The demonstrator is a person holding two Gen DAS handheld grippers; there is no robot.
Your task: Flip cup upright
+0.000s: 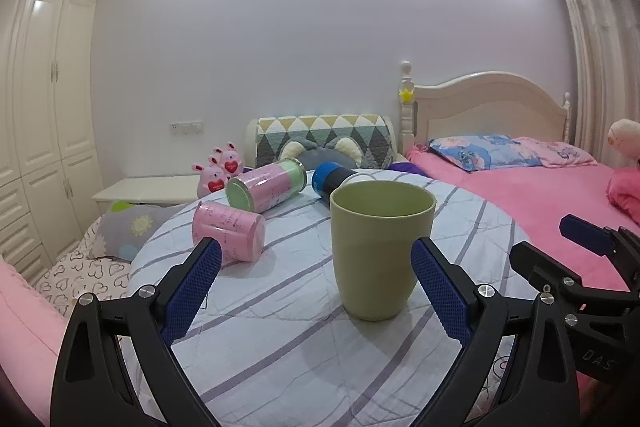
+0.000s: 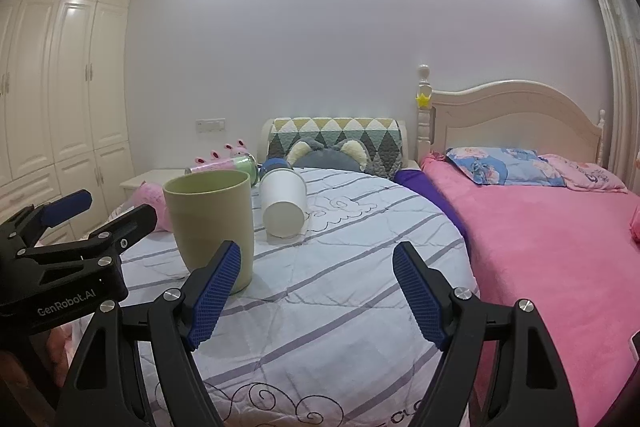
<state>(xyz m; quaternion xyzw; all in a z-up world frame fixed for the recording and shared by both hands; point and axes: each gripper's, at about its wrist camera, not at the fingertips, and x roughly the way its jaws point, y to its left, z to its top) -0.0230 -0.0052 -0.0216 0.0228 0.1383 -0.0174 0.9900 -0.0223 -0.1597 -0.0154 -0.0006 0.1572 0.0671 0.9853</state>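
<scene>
A green cup [image 1: 378,251] stands upright, mouth up, on the striped round table [image 1: 280,327]. My left gripper [image 1: 316,291] is open, its blue pads on either side of the cup without touching it. In the right wrist view the green cup [image 2: 210,227] stands at the left, just behind my left fingertip. My right gripper [image 2: 316,295] is open and empty over the table, to the right of the cup. A white cup [image 2: 283,205] lies on its side behind the green cup, its base facing the right camera.
A small pink cup [image 1: 228,233], a pink-and-green cup [image 1: 266,187] and a blue-capped dark bottle [image 1: 334,181] lie on their sides at the table's back. A pink bed [image 2: 560,247] is at the right, a wardrobe [image 1: 40,107] at the left.
</scene>
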